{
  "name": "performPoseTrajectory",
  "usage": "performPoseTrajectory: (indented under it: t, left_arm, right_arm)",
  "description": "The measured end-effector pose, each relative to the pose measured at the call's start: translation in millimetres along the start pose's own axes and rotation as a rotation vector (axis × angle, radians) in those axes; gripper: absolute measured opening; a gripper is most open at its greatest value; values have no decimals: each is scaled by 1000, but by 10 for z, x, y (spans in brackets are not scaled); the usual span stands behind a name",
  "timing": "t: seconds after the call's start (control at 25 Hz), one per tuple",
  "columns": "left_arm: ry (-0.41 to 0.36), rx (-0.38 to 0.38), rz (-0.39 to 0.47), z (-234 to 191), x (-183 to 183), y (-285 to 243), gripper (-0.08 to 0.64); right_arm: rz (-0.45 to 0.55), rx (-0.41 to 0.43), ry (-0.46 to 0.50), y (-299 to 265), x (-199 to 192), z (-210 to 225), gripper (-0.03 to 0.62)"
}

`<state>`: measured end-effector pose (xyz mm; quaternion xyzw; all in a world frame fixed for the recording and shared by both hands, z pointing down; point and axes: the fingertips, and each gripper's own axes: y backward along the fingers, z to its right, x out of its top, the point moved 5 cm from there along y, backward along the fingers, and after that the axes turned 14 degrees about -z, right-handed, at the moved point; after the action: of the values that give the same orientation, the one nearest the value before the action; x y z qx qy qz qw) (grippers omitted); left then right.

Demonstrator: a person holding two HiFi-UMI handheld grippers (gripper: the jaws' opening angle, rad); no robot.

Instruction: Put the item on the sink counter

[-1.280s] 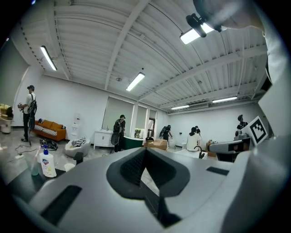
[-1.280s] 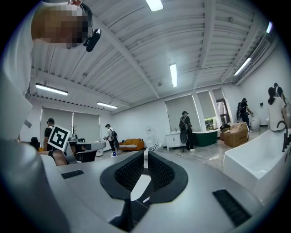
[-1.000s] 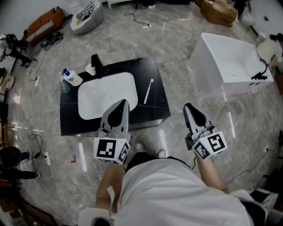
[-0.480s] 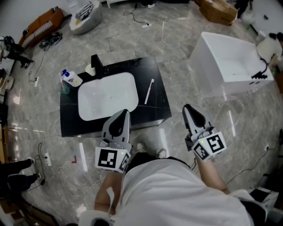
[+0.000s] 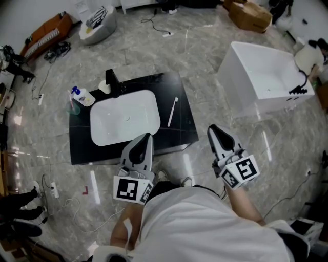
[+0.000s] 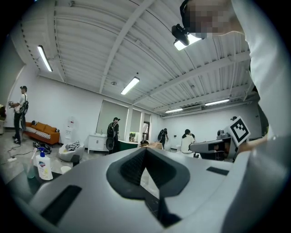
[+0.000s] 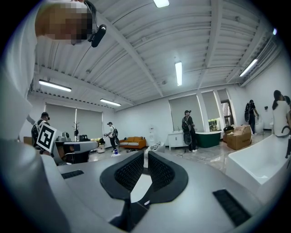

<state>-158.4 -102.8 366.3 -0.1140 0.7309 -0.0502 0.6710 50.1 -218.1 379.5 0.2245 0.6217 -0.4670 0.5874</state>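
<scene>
A black sink counter (image 5: 182,105) with a white basin (image 5: 124,117) stands low on the marble floor in the head view. A slim white toothbrush-like item (image 5: 172,111) lies on the counter's right strip. At the back left stand a black tap (image 5: 111,82), a small cup (image 5: 104,87) and a soap bottle (image 5: 82,96). My left gripper (image 5: 142,145) hangs over the counter's near edge, jaws shut and empty. My right gripper (image 5: 215,134) is off the counter's right front corner, over the floor, also shut on nothing. Both gripper views look level across the room; the soap bottle (image 6: 44,164) shows low left.
A white tub (image 5: 266,77) sits on the floor to the right, seen also as the tub (image 7: 259,168). A cardboard box (image 5: 251,14), cables and a beanbag (image 5: 97,23) lie at the back. A person's feet (image 5: 20,204) are at lower left. Several people stand far off.
Both grippers have drawn back toward my body and sit lower in the head view, the left now at the counter's near edge. The feet at lower left have shifted.
</scene>
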Motion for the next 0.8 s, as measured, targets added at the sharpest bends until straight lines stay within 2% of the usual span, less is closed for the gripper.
performPoseTrajectory:
  t: [0.8]
  left_arm:
    - [30, -12, -10, -188, -41, -51, 2]
  right_arm:
    - [10, 1, 21, -166, 112, -82, 49]
